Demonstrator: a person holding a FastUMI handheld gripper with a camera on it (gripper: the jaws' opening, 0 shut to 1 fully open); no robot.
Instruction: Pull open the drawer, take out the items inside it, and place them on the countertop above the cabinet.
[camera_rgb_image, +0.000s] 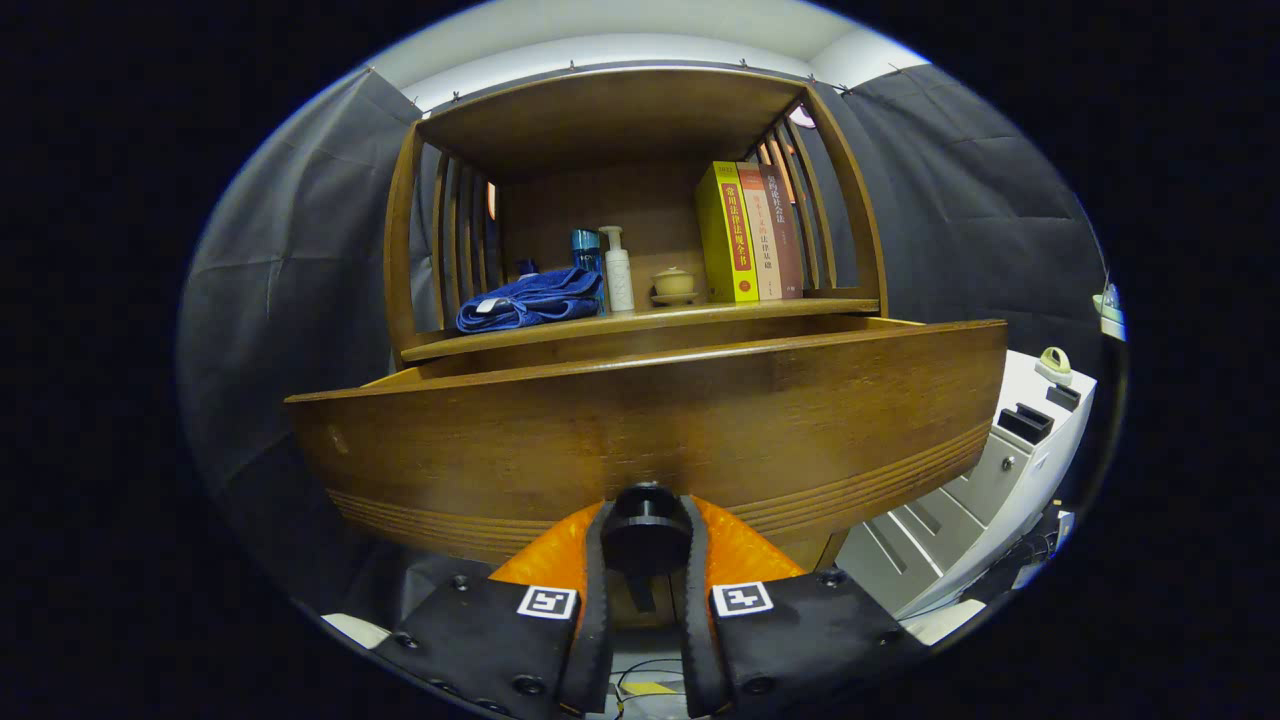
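- While my gripper is clamped on the dark round knob, both fingers press its sides, low on the drawer front.
- The drawer stands pulled out toward me, its wooden front just beyond the fingers; its inside is hidden from here.
- On the tabletop above lie a folded blue towel, a white pump bottle, a small lidded cup and three upright books.
- A white cabinet stands to the right.
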